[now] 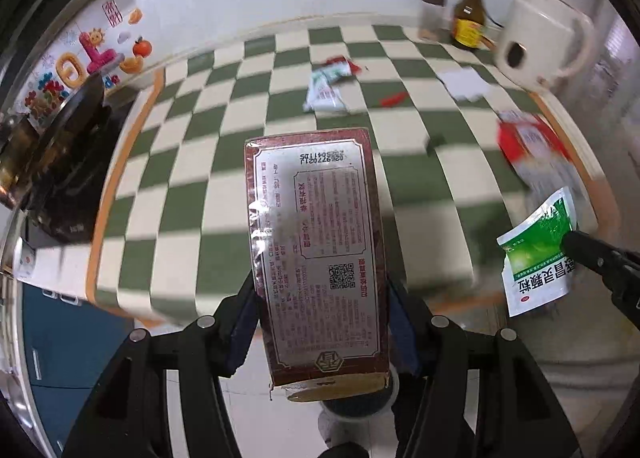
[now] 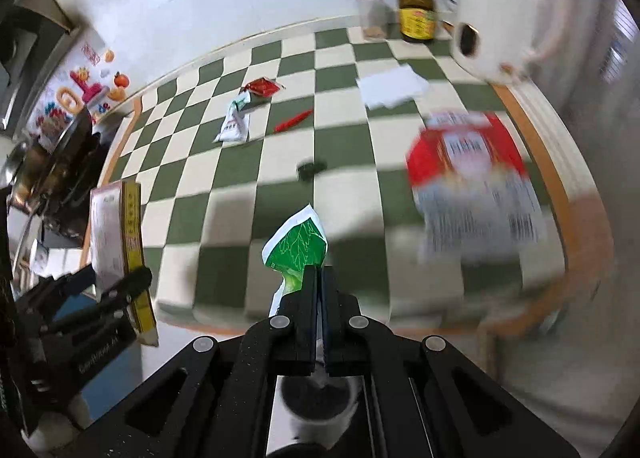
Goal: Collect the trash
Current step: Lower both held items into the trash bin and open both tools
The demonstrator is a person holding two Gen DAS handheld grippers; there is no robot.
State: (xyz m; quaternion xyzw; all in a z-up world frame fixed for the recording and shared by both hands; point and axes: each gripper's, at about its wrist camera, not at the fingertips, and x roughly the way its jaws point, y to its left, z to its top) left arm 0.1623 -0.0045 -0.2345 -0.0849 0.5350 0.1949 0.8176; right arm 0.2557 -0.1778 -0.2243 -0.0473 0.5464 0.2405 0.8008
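Below both grippers, the green-and-cream checked worktop (image 2: 280,186) spreads wide, with litter on it: a red-and-white packet (image 2: 472,178) near the right edge, a white sachet (image 2: 234,124) and a small red wrapper (image 2: 262,87) farther back. The left gripper (image 1: 320,310) grips a long maroon carton (image 1: 316,258) across its narrow width, long axis running away from the jaws. The right gripper (image 2: 319,278), jaws clenched, pinches a green sachet (image 2: 298,246) by its lower edge. A round bin (image 2: 318,402) sits directly beneath the right gripper.
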